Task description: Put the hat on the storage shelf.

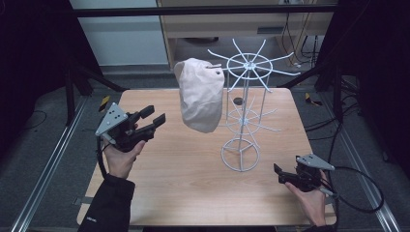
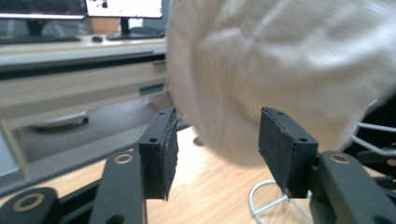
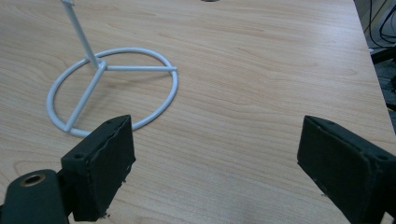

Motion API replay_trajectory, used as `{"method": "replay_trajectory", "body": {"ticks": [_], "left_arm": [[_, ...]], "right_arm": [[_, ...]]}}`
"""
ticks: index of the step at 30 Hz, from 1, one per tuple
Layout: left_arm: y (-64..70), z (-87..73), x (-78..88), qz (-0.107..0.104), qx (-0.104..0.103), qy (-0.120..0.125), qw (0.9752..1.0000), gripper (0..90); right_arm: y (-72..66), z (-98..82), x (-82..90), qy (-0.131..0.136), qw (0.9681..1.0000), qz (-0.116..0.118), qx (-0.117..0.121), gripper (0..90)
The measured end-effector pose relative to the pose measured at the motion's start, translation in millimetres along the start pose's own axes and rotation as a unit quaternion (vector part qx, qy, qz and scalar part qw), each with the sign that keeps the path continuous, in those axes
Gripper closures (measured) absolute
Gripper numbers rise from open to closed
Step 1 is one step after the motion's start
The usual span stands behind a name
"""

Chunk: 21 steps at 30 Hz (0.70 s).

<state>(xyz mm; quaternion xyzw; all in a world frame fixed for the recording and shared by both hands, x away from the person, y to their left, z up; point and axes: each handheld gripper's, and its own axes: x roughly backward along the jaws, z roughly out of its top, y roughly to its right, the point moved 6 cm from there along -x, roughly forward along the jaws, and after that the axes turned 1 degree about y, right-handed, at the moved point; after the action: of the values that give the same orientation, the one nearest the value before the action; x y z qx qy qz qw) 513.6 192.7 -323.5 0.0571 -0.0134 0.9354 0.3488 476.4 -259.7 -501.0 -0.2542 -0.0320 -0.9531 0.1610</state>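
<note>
Left gripper (image 1: 153, 116): at about 9 o'clock on the table, held up off the wood in the person's left hand (image 1: 121, 157) – jaws apart, nothing between them, pointing toward the cap.
Left gripper view: the two black pads (image 2: 164, 148) stand open just short of the cap's pale cloth (image 2: 280, 60); no contact visible.
Cap (image 1: 200, 94): cream fabric, hanging from an upper arm on the 9 o'clock side of the white wire rack (image 1: 247, 104), clear of the table surface.
Rack: upright just past the table centre toward 1 o'clock, round base ring (image 1: 240, 154) flat on the wood.
Table (image 1: 193, 193): light wood.
Right gripper (image 1: 280, 174): near 4 o'clock, low by the table edge in the right hand (image 1: 309, 200) – jaws spread wide, empty.
Right gripper view: the base ring (image 3: 112, 88) lies at 10 o'clock beyond the pads (image 3: 100, 170), apart from them.
</note>
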Motion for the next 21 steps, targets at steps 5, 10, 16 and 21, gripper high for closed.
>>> {"method": "replay_trajectory", "body": {"ticks": [5, 10, 16, 21], "left_arm": [[-12.8, -24.1, 17.0, 0.036, 0.008, -0.028, 0.9989, 40.3], [-27.2, -62.3, 36.5, 0.067, 0.022, -0.067, 0.9953, 36.3], [-41.1, -108.8, 57.0, 0.094, 0.047, -0.107, 0.9886, 33.7], [-48.7, -137.0, 67.2, 0.116, 0.052, -0.141, 0.9819, 31.7]], "right_arm": [[-0.1, 0.3, -0.7, 0.005, 1.0, 0.002, -0.001, 10.3], [0.1, -0.2, -0.2, 0.005, 0.9999, 0.002, -0.008, 9.7], [1.4, -0.8, -1.0, 0.007, 1.0, -0.001, -0.006, 9.6], [0.8, -1.9, -1.1, 0.005, 0.9999, 0.001, -0.009, 9.4]]}}
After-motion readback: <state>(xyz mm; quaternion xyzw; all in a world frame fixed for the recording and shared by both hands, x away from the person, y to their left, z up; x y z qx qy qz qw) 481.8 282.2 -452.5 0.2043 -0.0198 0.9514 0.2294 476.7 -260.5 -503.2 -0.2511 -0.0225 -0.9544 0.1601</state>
